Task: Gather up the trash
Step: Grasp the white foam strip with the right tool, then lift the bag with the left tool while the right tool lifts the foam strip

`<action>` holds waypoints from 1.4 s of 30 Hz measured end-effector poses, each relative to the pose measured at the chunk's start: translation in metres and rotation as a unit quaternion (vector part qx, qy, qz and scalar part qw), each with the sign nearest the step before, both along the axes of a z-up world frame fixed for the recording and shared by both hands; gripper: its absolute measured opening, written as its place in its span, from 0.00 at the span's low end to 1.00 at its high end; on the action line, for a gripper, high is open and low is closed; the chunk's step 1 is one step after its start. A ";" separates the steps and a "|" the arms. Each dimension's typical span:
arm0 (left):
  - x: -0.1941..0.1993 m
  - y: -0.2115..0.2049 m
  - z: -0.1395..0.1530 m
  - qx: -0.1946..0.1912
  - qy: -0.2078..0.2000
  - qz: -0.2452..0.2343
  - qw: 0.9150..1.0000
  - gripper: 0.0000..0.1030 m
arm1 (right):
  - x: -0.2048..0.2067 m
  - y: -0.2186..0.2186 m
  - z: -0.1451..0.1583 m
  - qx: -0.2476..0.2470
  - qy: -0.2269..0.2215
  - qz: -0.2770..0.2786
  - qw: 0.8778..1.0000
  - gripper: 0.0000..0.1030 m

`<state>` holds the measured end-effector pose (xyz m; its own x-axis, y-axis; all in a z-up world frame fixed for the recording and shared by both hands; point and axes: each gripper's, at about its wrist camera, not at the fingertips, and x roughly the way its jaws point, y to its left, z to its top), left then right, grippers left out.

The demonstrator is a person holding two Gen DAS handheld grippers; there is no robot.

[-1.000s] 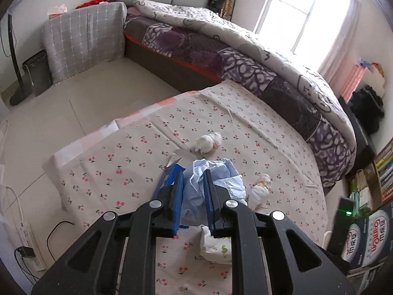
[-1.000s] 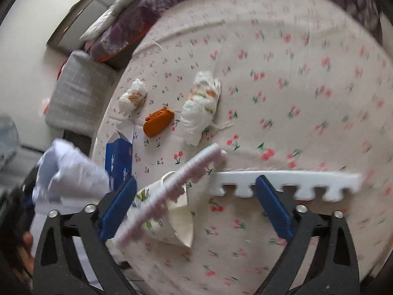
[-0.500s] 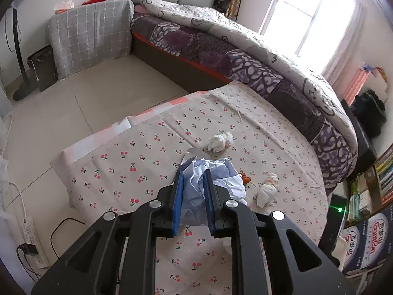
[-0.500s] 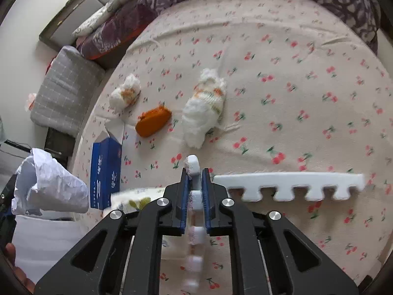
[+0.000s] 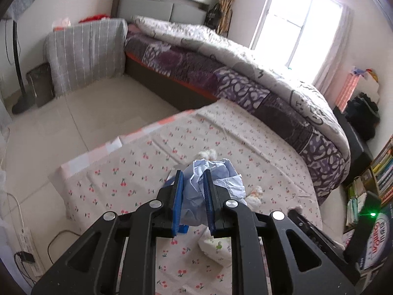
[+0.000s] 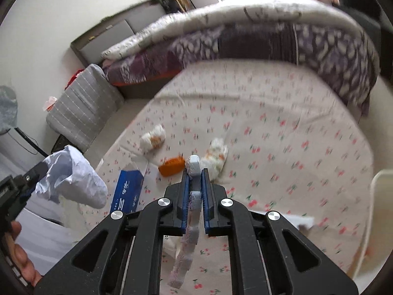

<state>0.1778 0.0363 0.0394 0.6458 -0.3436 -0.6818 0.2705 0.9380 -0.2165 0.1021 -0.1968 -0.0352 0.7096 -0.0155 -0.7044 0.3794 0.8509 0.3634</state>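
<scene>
- Between the blue pads of the left gripper (image 5: 192, 200) sits a crumpled pale-blue paper bag (image 5: 216, 186), clamped at its side and held above the cherry-print cloth (image 5: 137, 169).
- Seen from the right wrist, that same bag (image 6: 73, 179) hangs at the far left, its open mouth turned up and to the left.
- The right gripper (image 6: 195, 200) is closed on a notched white foam strip (image 6: 191, 211); one end pokes out past the fingertips, the rest trails down beneath them, clear of the cloth.
- Loose trash on the cloth: an orange piece (image 6: 172, 167), a white wad with orange marks (image 6: 152, 140) further back, a larger white printed wad (image 6: 216, 158) just right of the strip's tip, and a blue carton (image 6: 127, 191) near the left edge.
- A printed paper cup (image 5: 217, 247) lies on its side below the left gripper.
- Behind the cloth stands a bed (image 5: 245, 73) with a purple and grey quilt.
- This view is blurred, so small detail is hard to read.
</scene>
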 end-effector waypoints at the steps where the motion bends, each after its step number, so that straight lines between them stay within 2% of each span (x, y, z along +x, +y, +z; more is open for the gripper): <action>1: -0.004 -0.004 0.003 0.001 -0.010 -0.002 1.000 0.16 | -0.004 -0.001 0.006 -0.009 -0.007 0.000 1.000 0.09; 7: -0.018 -0.023 0.014 0.010 -0.042 -0.010 0.999 0.16 | -0.027 -0.009 0.030 -0.060 -0.031 -0.004 0.998 0.09; 13: -0.029 -0.043 0.018 0.017 -0.057 -0.026 0.998 0.16 | -0.045 -0.022 0.039 -0.087 -0.035 -0.016 0.995 0.09; 31: -0.060 -0.111 0.016 0.024 -0.067 -0.085 0.994 0.16 | -0.102 -0.081 0.058 -0.105 -0.034 -0.081 0.991 0.09; 42: -0.087 -0.155 0.013 0.030 -0.071 -0.131 0.988 0.17 | -0.137 -0.121 0.060 -0.102 -0.020 -0.131 0.986 0.09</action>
<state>0.0907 -0.1184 0.0524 0.6314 -0.4727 -0.6147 0.5289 0.8422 -0.1045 -0.0352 -0.3179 0.0253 0.6893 -0.3403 -0.6396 0.5846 0.7827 0.2136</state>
